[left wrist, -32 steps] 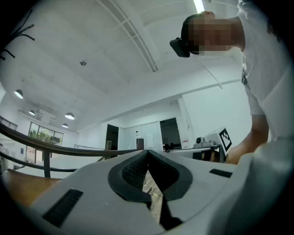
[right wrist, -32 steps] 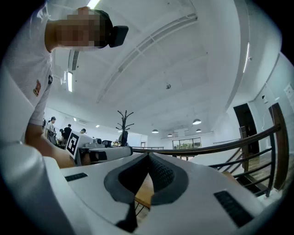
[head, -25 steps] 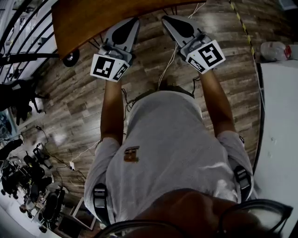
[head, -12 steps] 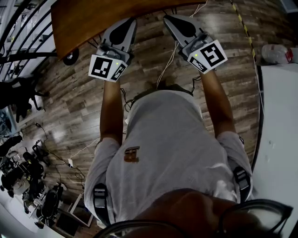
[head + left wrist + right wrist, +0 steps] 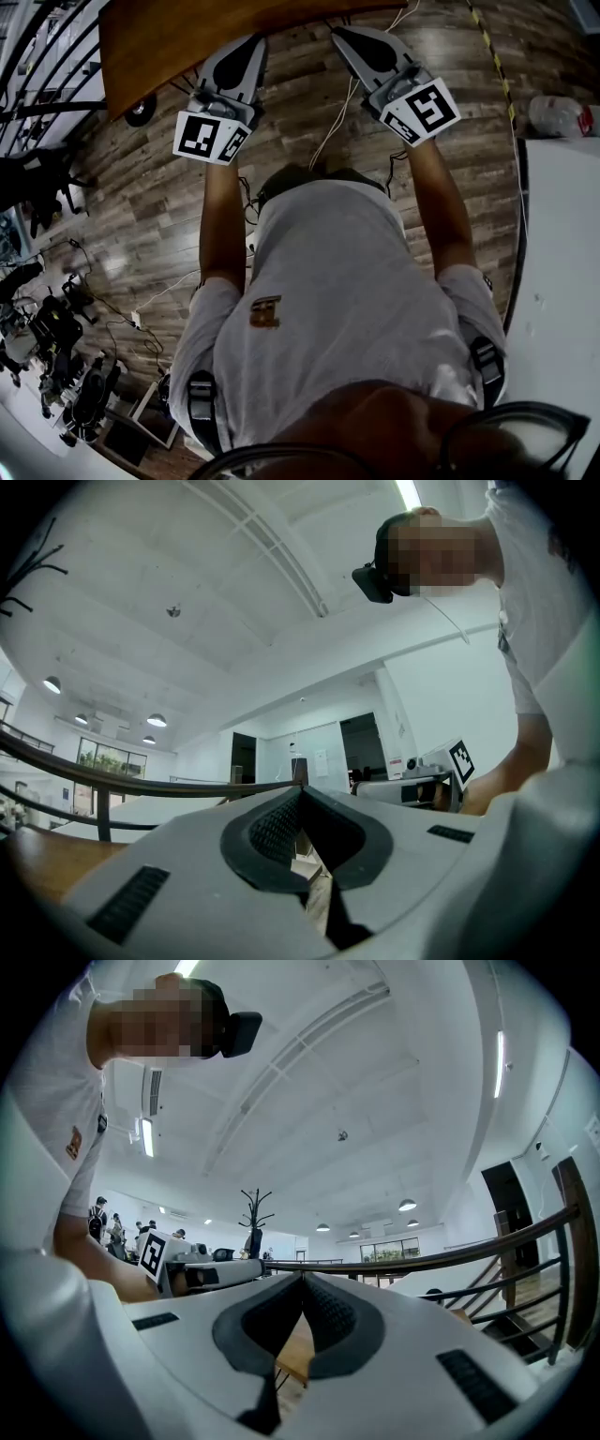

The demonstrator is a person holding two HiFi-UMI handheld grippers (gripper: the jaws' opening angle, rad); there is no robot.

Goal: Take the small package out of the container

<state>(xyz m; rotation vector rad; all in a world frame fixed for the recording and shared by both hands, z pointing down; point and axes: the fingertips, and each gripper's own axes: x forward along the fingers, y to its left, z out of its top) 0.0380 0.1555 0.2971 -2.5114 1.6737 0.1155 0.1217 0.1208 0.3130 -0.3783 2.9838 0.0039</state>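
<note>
- At 12 o'clock in the head view, a wooden table (image 5: 178, 42) is filling the top edge. The left gripper (image 5: 249, 42) at 11 and the right gripper (image 5: 341, 35) at 1 are pointing toward it over a plank floor (image 5: 141, 216).
- Left gripper view: its jaws are pressing together, gripping nothing (the right gripper is showing at 3 o'clock).
- Right gripper view: its jaws are likewise meeting, empty.
- Small package and container are showing in no view.
</note>
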